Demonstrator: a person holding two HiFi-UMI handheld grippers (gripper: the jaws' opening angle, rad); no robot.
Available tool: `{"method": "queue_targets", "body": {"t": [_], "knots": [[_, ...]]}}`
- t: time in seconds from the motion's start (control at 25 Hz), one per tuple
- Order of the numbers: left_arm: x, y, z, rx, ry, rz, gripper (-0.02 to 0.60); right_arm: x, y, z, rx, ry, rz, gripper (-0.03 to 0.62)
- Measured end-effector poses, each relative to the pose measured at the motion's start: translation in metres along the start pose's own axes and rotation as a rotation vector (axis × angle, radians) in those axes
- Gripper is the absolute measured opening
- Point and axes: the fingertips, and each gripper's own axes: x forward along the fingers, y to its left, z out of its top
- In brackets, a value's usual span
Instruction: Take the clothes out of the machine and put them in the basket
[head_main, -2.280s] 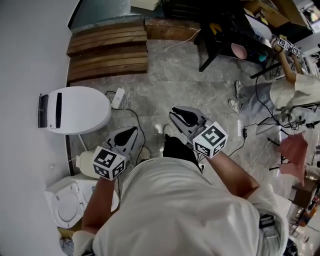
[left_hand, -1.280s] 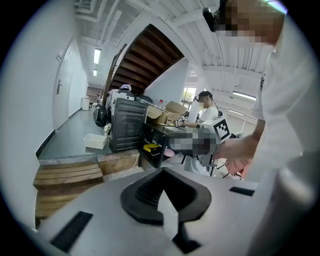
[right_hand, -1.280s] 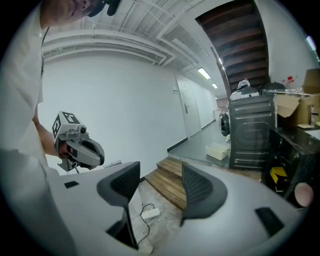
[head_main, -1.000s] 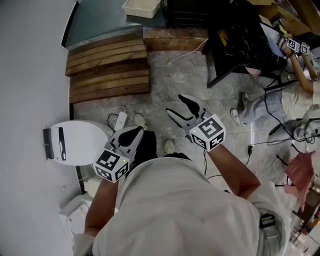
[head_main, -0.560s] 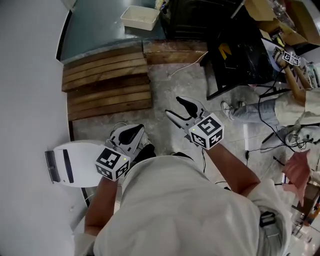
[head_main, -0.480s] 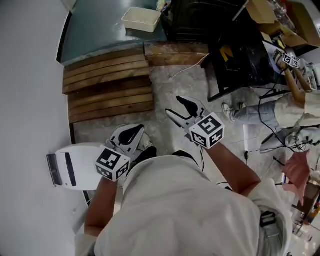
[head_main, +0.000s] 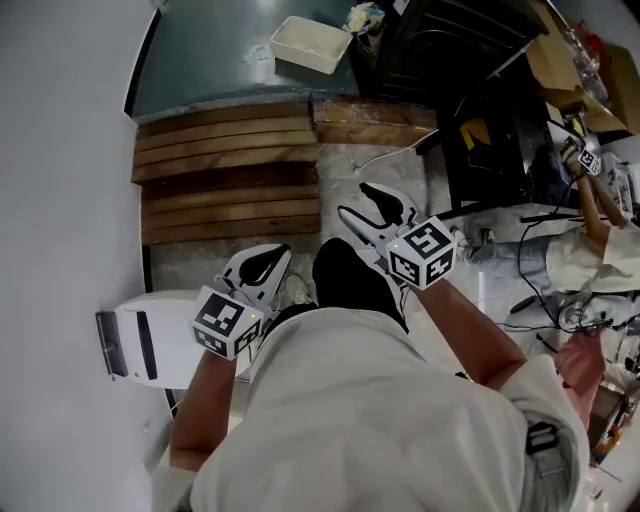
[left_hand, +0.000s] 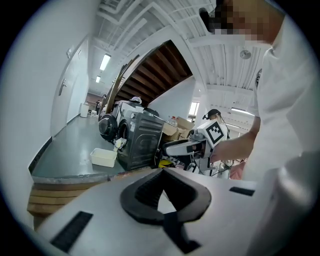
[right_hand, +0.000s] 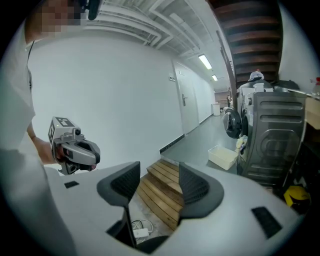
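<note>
Wooden slatted steps (head_main: 230, 165) beside the white wall (head_main: 60, 150), on grey marble floor (head_main: 345, 168). White oval appliance (head_main: 160, 340) low at left, against that wall. Black stand (head_main: 490, 150) and cardboard boxes (head_main: 555, 55) at right; white power strip (right_hand: 139, 232) on the floor

Both grippers up in front of torso, side by side, well apart, noses tipped slightly below level.

Left gripper (head_main: 264, 262): jaws together, tips meeting, only small slit left between curved pads, nothing in there. Marker cube (head_main: 224, 321) at its rear, bare left forearm (head_main: 203, 400) behind it.

Right gripper (head_main: 356, 203): jaws apart, clear gap between ribbed pads (right_hand: 125, 183), nothing gripped. Sits a bit ahead of left one. Its marker cube (head_main: 424, 253) at rear, right forearm (head_main: 470, 335) angling back to shoulder.
</note>
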Motion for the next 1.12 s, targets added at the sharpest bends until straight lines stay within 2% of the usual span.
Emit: {"method": "queue_targets", "body": {"t": [0.24, 0.44, 0.68, 0.8, 1.12], "knots": [[0.019, 0.055, 0.015, -0.032, 0.007, 0.036, -0.003, 0.057, -0.037, 0.012, 0.024, 0.012, 0.020, 0.244], [0.050, 0.117, 0.037, -0.036, 0.034, 0.029, -0.003, 0.119, -0.081, 0.028, 0.062, 0.017, 0.025, 0.244], [0.112, 0.203, 0.096, -0.016, 0.077, 0.003, -0.003, 0.195, -0.163, 0.068, 0.101, 0.029, 0.022, 0.244], [0.143, 0.237, 0.138, -0.008, 0.090, -0.015, -0.003, 0.223, -0.204, 0.094, 0.131, 0.033, 0.009, 0.244], [0.207, 0.282, 0.247, 0.068, 0.149, -0.126, -0.003, 0.249, -0.278, 0.171, 0.167, 0.011, -0.062, 0.244]]}}
